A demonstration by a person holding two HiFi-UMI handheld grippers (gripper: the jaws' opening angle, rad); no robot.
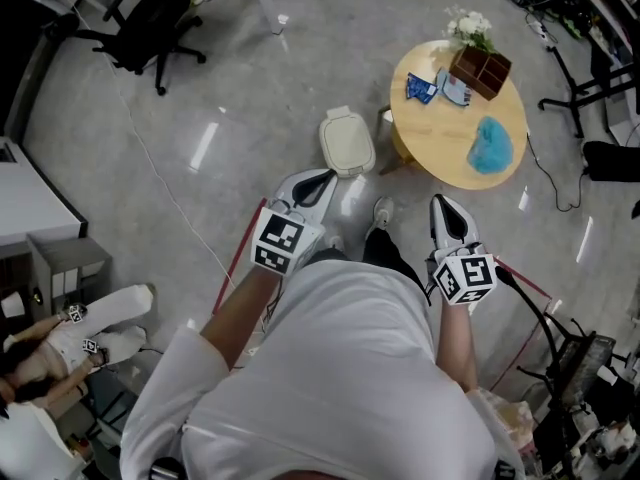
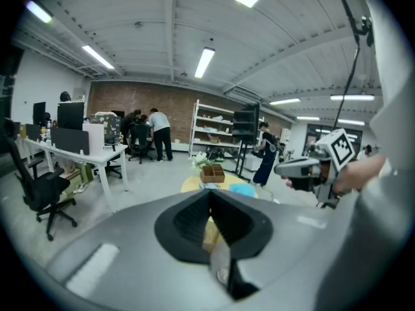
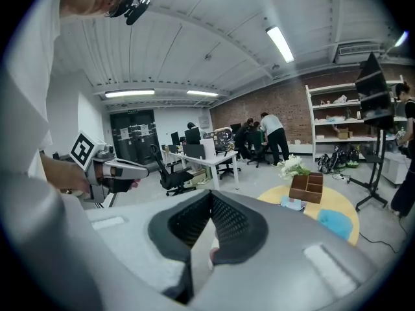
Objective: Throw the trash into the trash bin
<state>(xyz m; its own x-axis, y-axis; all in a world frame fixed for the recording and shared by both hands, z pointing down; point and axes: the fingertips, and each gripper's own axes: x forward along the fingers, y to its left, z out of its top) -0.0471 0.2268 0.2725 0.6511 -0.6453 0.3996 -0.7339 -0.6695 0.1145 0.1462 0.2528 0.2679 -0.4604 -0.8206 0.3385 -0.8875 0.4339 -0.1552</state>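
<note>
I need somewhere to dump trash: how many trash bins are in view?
1: the lidded cream bin on the floor beside the round table; others may be hidden.

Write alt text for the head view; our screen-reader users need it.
Seen from above, a person in a white top holds the left gripper and right gripper, both shut and empty, toward a cream lidded trash bin beside a round wooden table carrying a blue fluffy item.

Bright, even light comes from ceiling strip lamps high above the left claw, with pale glare streaks on the glossy floor ahead of it. Both gripper views bulge and darken at their rounded edges.
</note>
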